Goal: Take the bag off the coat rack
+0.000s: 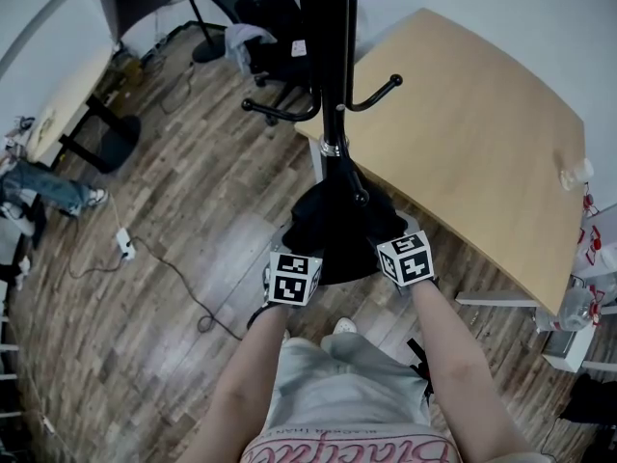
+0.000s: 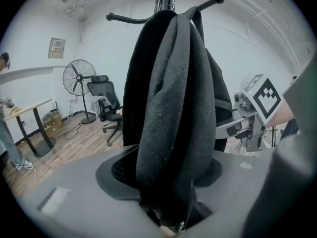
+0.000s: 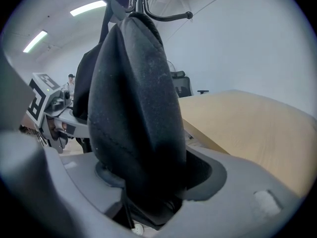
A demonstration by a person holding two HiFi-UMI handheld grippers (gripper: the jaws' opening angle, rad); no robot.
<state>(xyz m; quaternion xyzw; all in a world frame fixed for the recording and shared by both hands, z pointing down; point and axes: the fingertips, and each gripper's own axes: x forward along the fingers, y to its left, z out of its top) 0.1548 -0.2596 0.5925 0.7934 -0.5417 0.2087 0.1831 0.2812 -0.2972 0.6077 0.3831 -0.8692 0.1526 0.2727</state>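
Note:
A black fabric bag (image 1: pixel 337 222) hangs low on the black coat rack (image 1: pixel 333 66), its strap running up to the hooks (image 2: pixel 198 6). In the head view my left gripper (image 1: pixel 301 251) is at the bag's left side and my right gripper (image 1: pixel 388 243) at its right side, both at the same height. In the left gripper view the bag (image 2: pixel 171 108) fills the gap between the jaws of the left gripper (image 2: pixel 171 205), and its fabric is bunched there. The right gripper view shows the same: the bag (image 3: pixel 136 113) is squeezed between the jaws of the right gripper (image 3: pixel 148 197).
A light wooden table (image 1: pixel 482 133) stands right behind the rack on the right, with a bottle (image 1: pixel 576 307) near its corner. An office chair (image 1: pixel 251 8) is behind the rack. A cable (image 1: pixel 164 268) and power strip (image 1: pixel 125 244) lie on the floor at left. A person's legs (image 1: pixel 43 189) show far left.

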